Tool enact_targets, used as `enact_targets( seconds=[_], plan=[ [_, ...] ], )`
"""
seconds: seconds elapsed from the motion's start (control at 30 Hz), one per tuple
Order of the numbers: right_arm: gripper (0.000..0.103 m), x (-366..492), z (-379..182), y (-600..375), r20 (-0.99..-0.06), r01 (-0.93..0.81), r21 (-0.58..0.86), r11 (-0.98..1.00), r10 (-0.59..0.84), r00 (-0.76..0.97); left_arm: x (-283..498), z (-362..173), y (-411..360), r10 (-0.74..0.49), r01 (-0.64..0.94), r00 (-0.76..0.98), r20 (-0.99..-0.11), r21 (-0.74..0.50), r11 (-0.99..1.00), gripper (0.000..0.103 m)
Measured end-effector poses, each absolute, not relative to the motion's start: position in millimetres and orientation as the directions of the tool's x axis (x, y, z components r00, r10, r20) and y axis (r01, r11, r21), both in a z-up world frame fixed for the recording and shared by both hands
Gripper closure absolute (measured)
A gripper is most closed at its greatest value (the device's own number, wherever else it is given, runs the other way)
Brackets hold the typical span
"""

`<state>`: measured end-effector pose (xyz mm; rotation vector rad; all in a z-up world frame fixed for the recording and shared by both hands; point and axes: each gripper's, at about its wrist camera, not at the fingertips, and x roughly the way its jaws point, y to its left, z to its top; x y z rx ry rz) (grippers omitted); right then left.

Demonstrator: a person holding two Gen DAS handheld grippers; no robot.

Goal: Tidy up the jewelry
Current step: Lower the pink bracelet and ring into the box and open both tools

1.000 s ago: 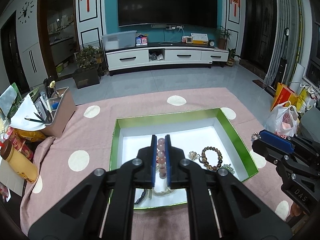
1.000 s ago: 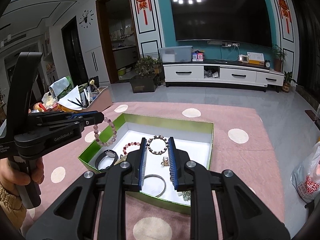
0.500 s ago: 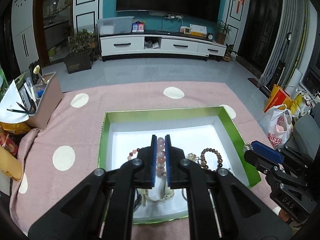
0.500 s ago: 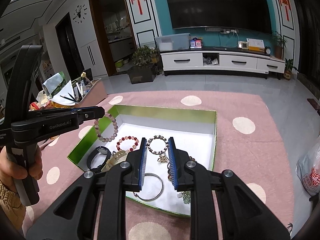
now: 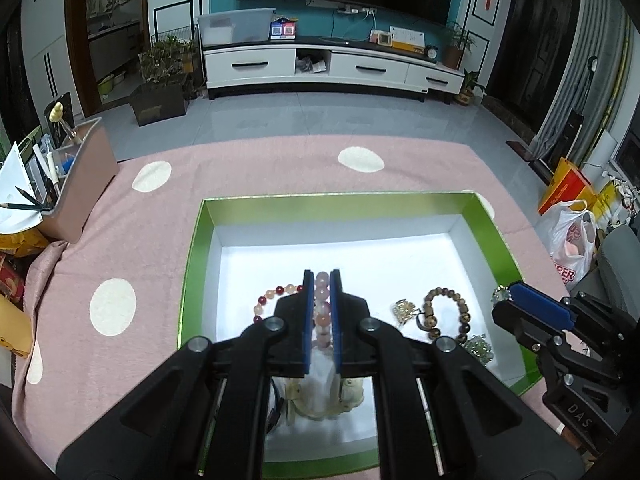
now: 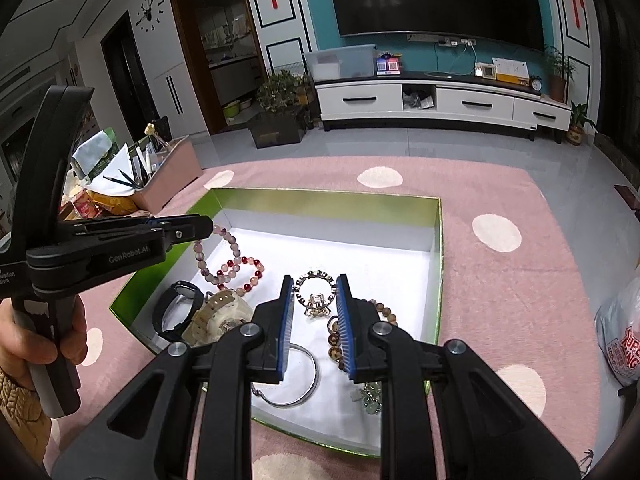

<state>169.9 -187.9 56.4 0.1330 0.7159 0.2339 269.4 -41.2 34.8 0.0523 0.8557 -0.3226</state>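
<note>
A green box with a white floor [image 5: 208,216] [image 6: 436,240] lies on the pink dotted cloth and holds jewelry. My left gripper [image 5: 321,280] [image 6: 206,230] is shut on a pale pink bead bracelet [image 5: 322,312] [image 6: 224,248] and holds it low over the box's left side. Under it lie a red-and-pink bead bracelet [image 5: 276,292] [image 6: 248,276], a cream watch [image 6: 224,312] and a black watch [image 6: 182,304]. My right gripper [image 6: 316,292] [image 5: 516,292] is open and empty above a metal link bracelet [image 6: 316,280]. A brown bead bracelet [image 5: 448,312] and a silver bangle [image 6: 308,380] also lie inside.
A pink bin of pens and papers [image 5: 76,168] [image 6: 168,176] stands on the cloth's left edge, with snack packs beside it. A white plastic bag [image 5: 572,248] sits to the right. Beyond the cloth are grey floor and a white TV cabinet [image 5: 320,68].
My left gripper has come lower and closer over the box with the pale pink bracelet still in it. My right gripper has also moved nearer the box, staying open.
</note>
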Motion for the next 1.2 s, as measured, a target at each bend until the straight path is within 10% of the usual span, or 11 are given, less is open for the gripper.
enact_targets(
  seconds=[1.2],
  plan=[
    [0.082,187.4,35.4,-176.7,-0.698,-0.16,0.171,0.972,0.234,0.676,274.5,10.1,-44.7,-0.146,0.281,0.607,-0.781,0.039,0.959,0.096]
  ],
)
